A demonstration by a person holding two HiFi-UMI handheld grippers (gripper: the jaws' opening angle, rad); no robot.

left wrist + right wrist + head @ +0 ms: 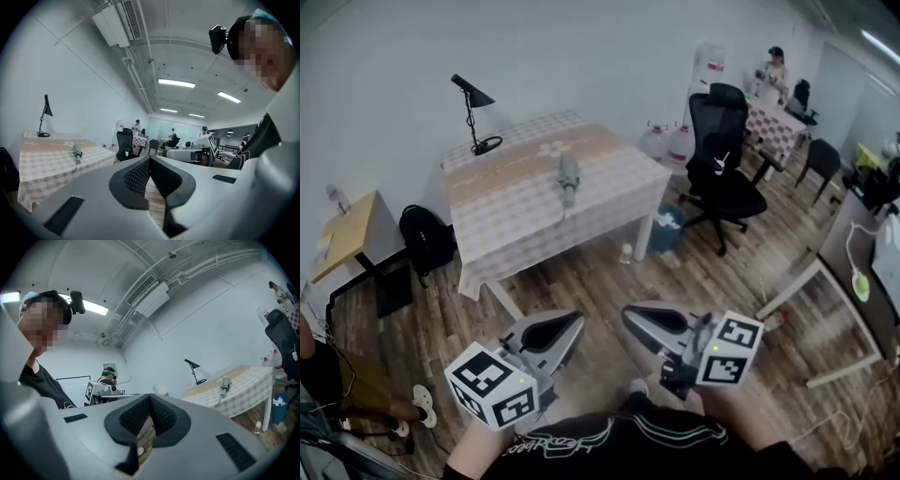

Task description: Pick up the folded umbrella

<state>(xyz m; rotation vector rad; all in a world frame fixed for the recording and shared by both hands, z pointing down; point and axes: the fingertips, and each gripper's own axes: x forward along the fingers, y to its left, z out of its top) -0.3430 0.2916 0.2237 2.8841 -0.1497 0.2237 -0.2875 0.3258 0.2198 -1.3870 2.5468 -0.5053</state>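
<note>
I see a table under a checked cloth, the surface (516, 220), standing across a room with a wooden floor (581, 281). The folded umbrella (568, 180) lies flat on this surface, close to its middle, and nothing touches it. A black desk lamp (473, 117) stands at the surface's far left corner. A black office chair (722, 159) sits to the right of the surface, and a dark backpack (425, 239) rests on the floor to its left.

My left gripper (569, 323) and right gripper (635, 319) hang side by side over the floor, well short of the surface. Each one's fingers are clenched together on nothing. Each carries a marker cube (492, 384) printed with black-and-white square patterns. White script (572, 439) runs across the wearer's black shirt, too blurred to read.
</note>
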